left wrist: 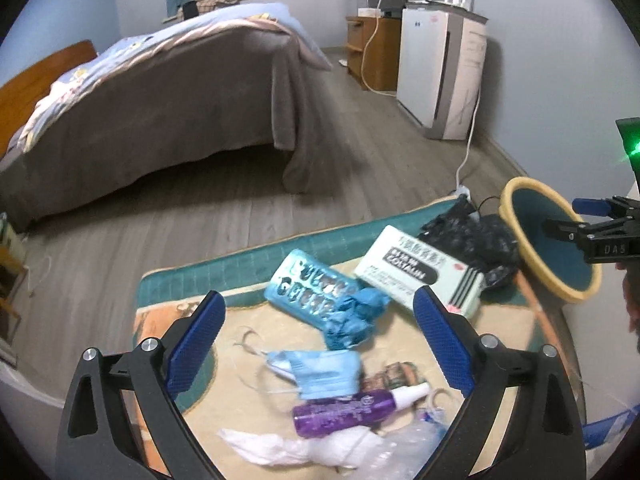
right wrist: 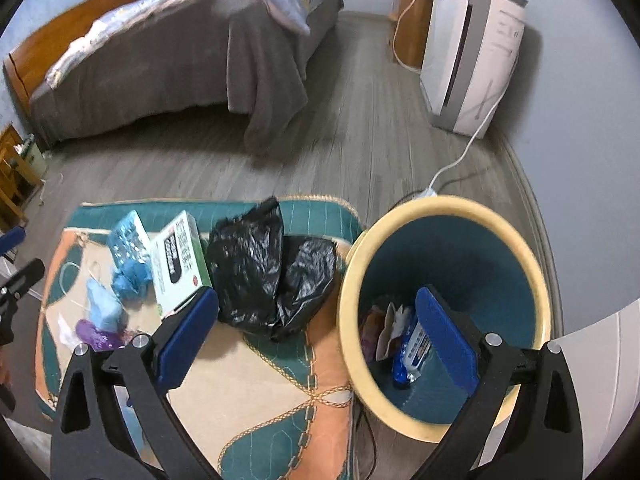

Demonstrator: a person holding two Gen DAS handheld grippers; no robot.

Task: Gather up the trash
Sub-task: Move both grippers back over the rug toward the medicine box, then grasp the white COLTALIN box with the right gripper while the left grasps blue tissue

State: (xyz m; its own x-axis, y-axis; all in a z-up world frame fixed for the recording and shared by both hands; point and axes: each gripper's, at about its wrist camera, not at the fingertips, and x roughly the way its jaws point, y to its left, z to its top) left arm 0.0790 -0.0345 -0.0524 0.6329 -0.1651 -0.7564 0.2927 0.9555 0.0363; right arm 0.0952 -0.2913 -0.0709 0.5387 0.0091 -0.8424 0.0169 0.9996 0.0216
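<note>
We cannot read the blurred print on the blue packet [left wrist: 308, 290]. The clear plastic [left wrist: 320, 446] runs off the bottom edge. Wrappers [right wrist: 394, 330] in the bin [right wrist: 440, 208] sit partly hidden behind the right tongs [right wrist: 316, 336].

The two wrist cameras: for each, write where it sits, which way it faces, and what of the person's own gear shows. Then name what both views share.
Left wrist: sits behind the left tongs, open, facing down over the rug at a face mask and purple bottle; the right tongs show at the right edge.
Right wrist: sits behind the right tongs, open, facing down at the bin and black bag.
Shared: rug, bin, black bag, white box, bed.
</note>
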